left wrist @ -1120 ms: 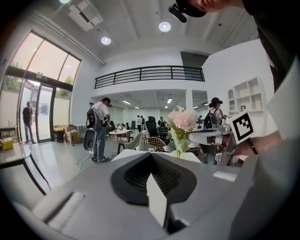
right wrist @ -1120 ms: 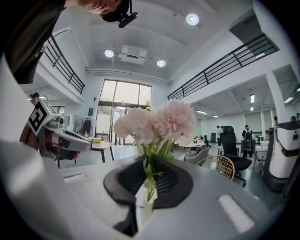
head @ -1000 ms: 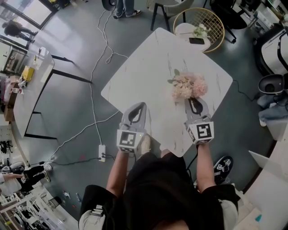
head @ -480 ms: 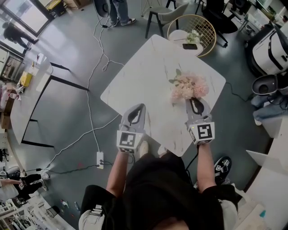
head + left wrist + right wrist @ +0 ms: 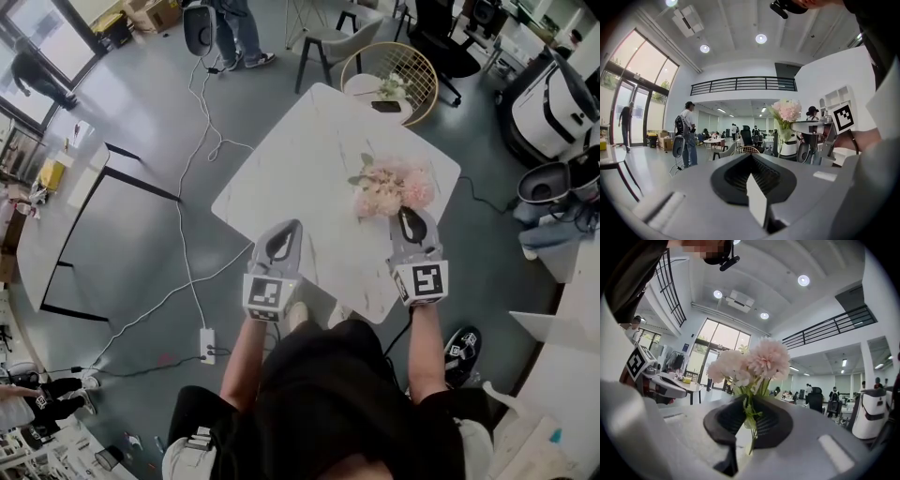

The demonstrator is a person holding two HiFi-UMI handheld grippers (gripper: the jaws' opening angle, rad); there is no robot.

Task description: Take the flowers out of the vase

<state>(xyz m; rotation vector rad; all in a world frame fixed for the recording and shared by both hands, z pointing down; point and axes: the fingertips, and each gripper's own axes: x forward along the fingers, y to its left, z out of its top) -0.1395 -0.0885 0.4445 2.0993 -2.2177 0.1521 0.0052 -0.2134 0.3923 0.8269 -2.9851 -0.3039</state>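
The right gripper (image 5: 408, 220) is held at the near side of the white marbled surface (image 5: 309, 159). Its jaws are closed on the green stems of the flowers (image 5: 394, 186). In the right gripper view, the stems are seen running down between the two dark pads of that gripper (image 5: 749, 401). The pale pink blooms (image 5: 750, 362) are carried just beyond and above the jaw tips. In the head view, the blooms are spread directly ahead of the right gripper's tips, and everything beneath them is hidden. Whether the stem ends stand in a vase cannot be told from any view.

The left gripper (image 5: 286, 232) is held to the left of the right gripper, well apart from it and from the flowers. It is placed over the near left edge of the surface. In the left gripper view, its jaws (image 5: 751, 157) are brought together with nothing between them. The flowers (image 5: 786, 110) and the right gripper (image 5: 811, 126) are seen off to that gripper's right.

Beyond the flowers, past the far corner of the surface, a round wire-rimmed side table (image 5: 405, 66) is seen.
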